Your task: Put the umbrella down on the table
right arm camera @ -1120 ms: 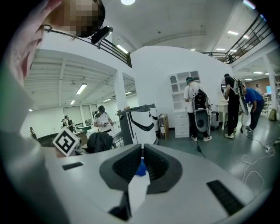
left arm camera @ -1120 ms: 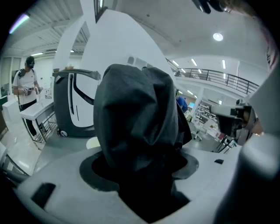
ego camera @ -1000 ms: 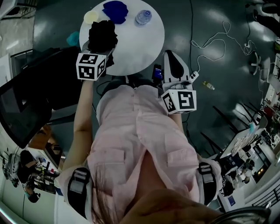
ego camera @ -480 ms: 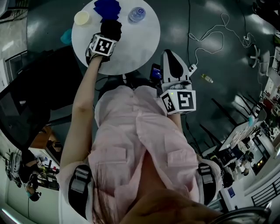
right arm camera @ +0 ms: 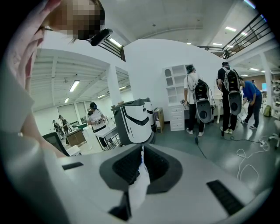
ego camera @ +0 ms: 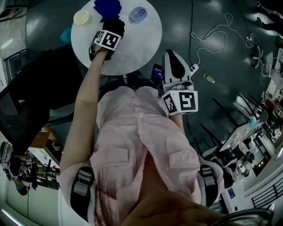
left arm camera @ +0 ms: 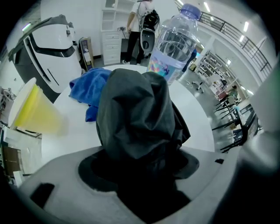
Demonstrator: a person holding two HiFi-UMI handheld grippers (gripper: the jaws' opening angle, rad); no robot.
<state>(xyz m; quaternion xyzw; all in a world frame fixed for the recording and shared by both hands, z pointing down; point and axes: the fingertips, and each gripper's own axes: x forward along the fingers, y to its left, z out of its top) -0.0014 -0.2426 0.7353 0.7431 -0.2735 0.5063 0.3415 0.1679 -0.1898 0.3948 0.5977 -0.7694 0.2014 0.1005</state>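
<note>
The folded black umbrella [ego camera: 114, 25] sits low over the round white table [ego camera: 137, 48], with my left gripper [ego camera: 110, 32] shut on it. In the left gripper view the dark umbrella [left arm camera: 135, 113] fills the space between the jaws of the left gripper [left arm camera: 140, 175], above the tabletop [left arm camera: 197, 127]; I cannot tell whether it touches the table. My right gripper [ego camera: 173, 57] hangs beside my torso, off the table's near right edge. The right gripper view shows the right gripper [right arm camera: 141, 170] with its jaws together and nothing held.
On the table's far side stand a yellow cup [ego camera: 82, 17], a crumpled blue cloth [ego camera: 107, 7] and a water bottle [ego camera: 138, 14], all close to the umbrella. A dark chair [ego camera: 26, 101] is at the left. Cables [ego camera: 212, 39] lie on the floor at the right.
My left gripper has carried the umbrella forward and down over the table, toward the blue cloth. The right gripper has stayed where it was.
</note>
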